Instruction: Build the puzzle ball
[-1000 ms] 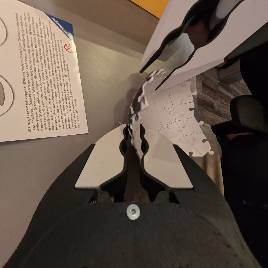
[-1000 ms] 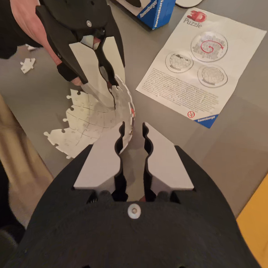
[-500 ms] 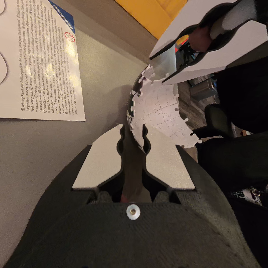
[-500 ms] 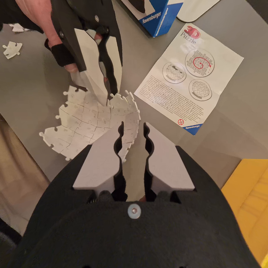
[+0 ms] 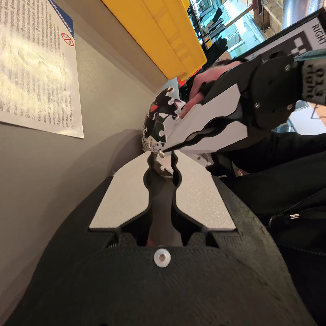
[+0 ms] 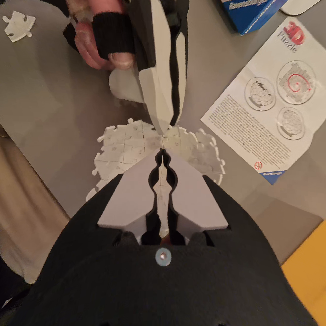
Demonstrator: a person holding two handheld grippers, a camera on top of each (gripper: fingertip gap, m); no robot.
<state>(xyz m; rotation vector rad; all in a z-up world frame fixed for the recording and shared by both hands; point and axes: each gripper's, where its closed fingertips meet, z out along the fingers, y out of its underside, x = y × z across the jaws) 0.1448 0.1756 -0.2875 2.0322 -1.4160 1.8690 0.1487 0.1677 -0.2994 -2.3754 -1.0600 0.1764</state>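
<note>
The part-built puzzle ball is a curved shell [image 6: 123,146], white inside and printed dark outside [image 5: 158,112], sitting low over the grey table [image 6: 44,91]. My left gripper [image 5: 160,154] has the shell's rim wedged slantwise between its fingers and holds it. From the right wrist view it [image 6: 169,126] reaches down onto the far rim. My right gripper [image 6: 161,150] has its tips nearly together at the near part of the shell. In the left wrist view its tips [image 5: 163,151] pinch the printed rim right in front of my left fingertips.
An instruction sheet [image 6: 264,114] lies right of the shell and also shows in the left wrist view [image 5: 35,70]. A blue puzzle box [image 6: 250,15] stands behind it. A loose white piece [image 6: 17,26] lies far left. A yellow bin [image 5: 167,35] sits beyond the table edge. Left and right tips are no more than a few centimetres apart.
The right gripper has moved in over the shell and closed from open onto its rim. The left gripper has turned the shell from tilted on edge to bowl-up.
</note>
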